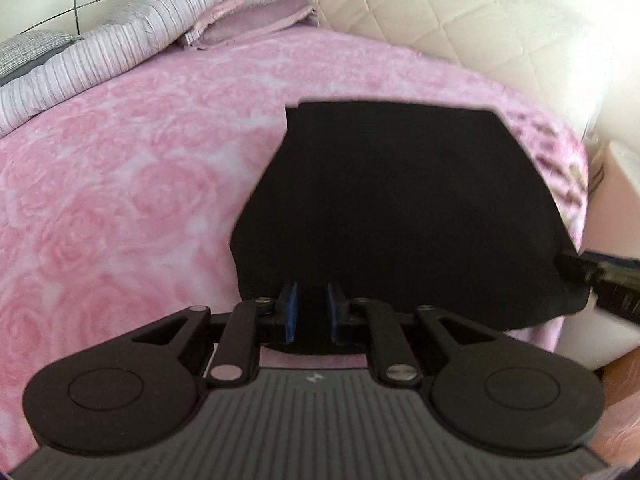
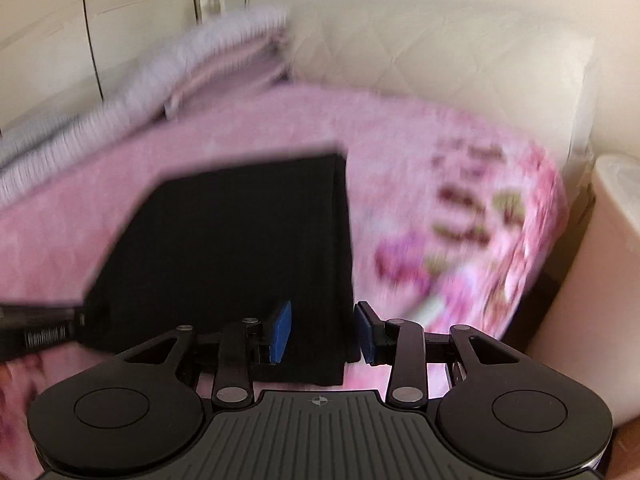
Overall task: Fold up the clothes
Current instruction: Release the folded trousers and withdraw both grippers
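A black garment point(image 1: 392, 200), folded flat, lies on a pink rose-patterned blanket point(image 1: 120, 200). My left gripper point(image 1: 313, 310) is at the garment's near edge, its blue pads point(image 1: 294, 312) close together with black cloth pinched between them. At the right rim of the left wrist view, my right gripper's black body meets the garment's near right corner. In the blurred right wrist view, the black garment point(image 2: 240, 240) runs between the wider-set pads point(image 2: 282, 332) of my right gripper point(image 2: 324, 332), which press on a thick folded edge. The left gripper's body point(image 2: 40, 328) shows at the garment's left corner.
Folded pink and striped bedding point(image 1: 180, 28) is piled at the back left of the bed. A cream quilted headboard point(image 1: 480, 20) stands behind. The blanket's flowered border point(image 2: 480, 220) hangs over the right edge, next to a cream container point(image 2: 600, 260).
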`<state>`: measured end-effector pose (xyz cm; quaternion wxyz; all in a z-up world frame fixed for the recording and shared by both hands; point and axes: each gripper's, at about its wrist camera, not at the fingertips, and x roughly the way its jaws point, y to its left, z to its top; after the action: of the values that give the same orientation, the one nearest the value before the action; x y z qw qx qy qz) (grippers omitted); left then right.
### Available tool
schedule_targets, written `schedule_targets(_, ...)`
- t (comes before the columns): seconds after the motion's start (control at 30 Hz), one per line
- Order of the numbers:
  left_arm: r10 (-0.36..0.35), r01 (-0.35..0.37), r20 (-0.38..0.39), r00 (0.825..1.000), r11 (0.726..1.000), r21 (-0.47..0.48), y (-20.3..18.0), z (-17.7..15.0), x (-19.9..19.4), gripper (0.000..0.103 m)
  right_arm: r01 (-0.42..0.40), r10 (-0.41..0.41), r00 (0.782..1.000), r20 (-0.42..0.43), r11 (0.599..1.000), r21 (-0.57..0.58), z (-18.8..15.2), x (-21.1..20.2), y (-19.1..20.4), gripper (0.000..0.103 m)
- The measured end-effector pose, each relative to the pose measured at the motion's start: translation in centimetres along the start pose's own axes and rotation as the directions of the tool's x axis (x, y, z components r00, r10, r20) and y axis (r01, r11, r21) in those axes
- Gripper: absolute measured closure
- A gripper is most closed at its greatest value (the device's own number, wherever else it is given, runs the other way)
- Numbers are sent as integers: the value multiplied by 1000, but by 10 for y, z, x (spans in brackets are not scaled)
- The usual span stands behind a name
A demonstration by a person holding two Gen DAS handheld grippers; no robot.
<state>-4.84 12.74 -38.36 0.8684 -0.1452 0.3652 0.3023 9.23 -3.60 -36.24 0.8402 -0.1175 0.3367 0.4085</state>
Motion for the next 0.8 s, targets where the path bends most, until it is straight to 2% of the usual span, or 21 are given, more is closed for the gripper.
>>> schedule_targets(0.1, 39, -39, 2, 999, 998, 54, -10, -1, 5, 91, 11, -9, 999, 35, 999, -49, -13, 12, 3, 65)
schedule_targets(0.27, 85, -83, -25, 996, 994, 72, -16, 0, -16, 91, 5, -4, 1000, -26, 999, 51, 0, -1, -6, 65)
schedule_targets(0.4, 124, -119, -46, 991, 989, 93, -21, -10, -44, 80, -4, 9, 999, -35, 991, 135, -12, -31, -6, 65)
schedule_targets(0.6, 107, -103, -41, 993, 990, 99, -30, -32, -94, 76, 12, 4, 995, -101, 987, 159, -39, -59, 6, 64)
schedule_targets(0.8, 80, -81, 15, 997, 991, 106, -35, -43, -141, 73, 14, -6, 998, -57, 989, 147, -44, -99, 18, 64)
